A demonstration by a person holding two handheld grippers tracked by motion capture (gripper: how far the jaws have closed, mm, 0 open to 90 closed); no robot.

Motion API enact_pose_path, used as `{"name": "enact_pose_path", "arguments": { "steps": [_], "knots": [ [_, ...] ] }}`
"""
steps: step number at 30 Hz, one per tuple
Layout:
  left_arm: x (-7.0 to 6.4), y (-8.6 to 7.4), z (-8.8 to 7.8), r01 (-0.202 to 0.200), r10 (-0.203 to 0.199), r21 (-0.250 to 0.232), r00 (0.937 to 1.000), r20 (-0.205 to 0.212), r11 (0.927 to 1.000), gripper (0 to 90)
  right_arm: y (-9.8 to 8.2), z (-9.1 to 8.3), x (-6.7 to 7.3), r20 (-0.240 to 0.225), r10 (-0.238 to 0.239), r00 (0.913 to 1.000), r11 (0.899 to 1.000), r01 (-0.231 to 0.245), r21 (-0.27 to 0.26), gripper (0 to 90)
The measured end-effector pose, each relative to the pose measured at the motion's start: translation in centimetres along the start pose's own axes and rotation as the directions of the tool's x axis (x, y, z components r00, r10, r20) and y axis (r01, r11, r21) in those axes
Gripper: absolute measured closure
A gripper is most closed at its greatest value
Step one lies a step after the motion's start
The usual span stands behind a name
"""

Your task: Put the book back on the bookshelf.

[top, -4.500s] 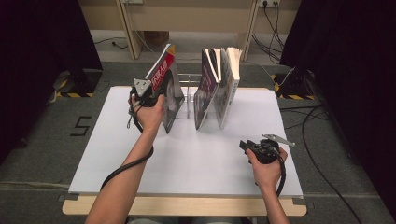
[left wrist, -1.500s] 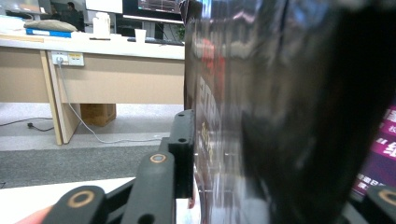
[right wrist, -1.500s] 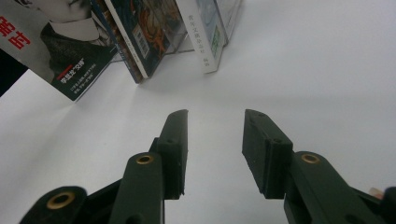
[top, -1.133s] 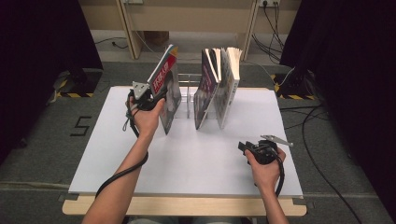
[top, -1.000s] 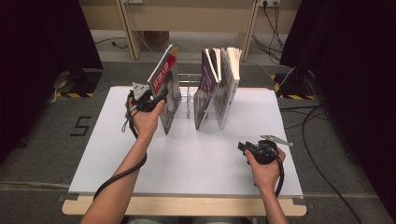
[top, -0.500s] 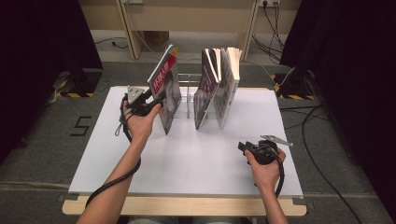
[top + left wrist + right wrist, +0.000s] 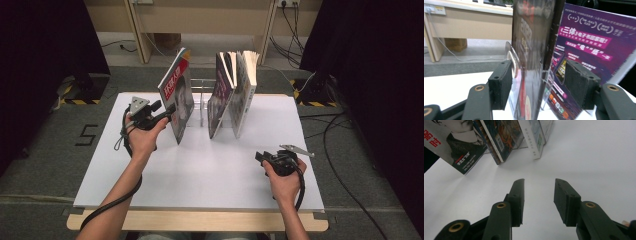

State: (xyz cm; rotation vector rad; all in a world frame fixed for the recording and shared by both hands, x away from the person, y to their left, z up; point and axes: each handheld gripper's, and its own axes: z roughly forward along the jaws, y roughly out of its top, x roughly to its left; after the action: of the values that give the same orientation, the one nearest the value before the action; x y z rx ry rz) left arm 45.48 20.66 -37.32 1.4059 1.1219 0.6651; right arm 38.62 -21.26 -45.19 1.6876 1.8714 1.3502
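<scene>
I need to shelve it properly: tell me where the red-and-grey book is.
In the high view the red-and-grey book stands tilted at the clear rack's left end, left of the purple book, with the left tongs open around its edge.

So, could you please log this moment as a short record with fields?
work: books standing in a clear rack
left gripper: jaws have just been opening, astride the leaning magazine, pads off it
right gripper: open, nothing between the jaws, above the table
other books: purple book and white book, leaning in the rack
</scene>
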Motion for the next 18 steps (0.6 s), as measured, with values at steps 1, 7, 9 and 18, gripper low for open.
{"name": "enact_pose_path", "arguments": {
  "steps": [1, 7, 9, 18],
  "knots": [
    [0.1, -0.1, -0.3, -0.001, 0.001, 0.007, 1.0, 0.009, 1.0, 38.4, 0.0, 0.0, -0.1, 0.0, -0.005, 1.0, 1.0, 0.005, -0.003, 61.4],
    [0.5, -0.9, -2.2, -0.014, 0.013, 0.036, 0.999, 0.043, 0.9993, 36.3, 0.2, -0.3, -0.3, -0.001, -0.001, 1.0, 1.0, 0.001, -0.012, 61.3],
    [0.7, -1.4, -3.1, -0.019, 0.017, 0.04, 0.9986, 0.049, 0.999, 36.1, 0.2, -0.4, -0.4, 0.005, 0.002, 1.0, 1.0, -0.002, -0.014, 61.3],
    [2.4, -4.2, -6.2, 0.009, -0.013, 0.069, 0.9986, 0.051, 0.9976, 35.1, 0.4, -0.7, -0.8, 0.01, 0.017, 0.9998, 0.999, -0.017, -0.027, 61.1]
  ]
}}
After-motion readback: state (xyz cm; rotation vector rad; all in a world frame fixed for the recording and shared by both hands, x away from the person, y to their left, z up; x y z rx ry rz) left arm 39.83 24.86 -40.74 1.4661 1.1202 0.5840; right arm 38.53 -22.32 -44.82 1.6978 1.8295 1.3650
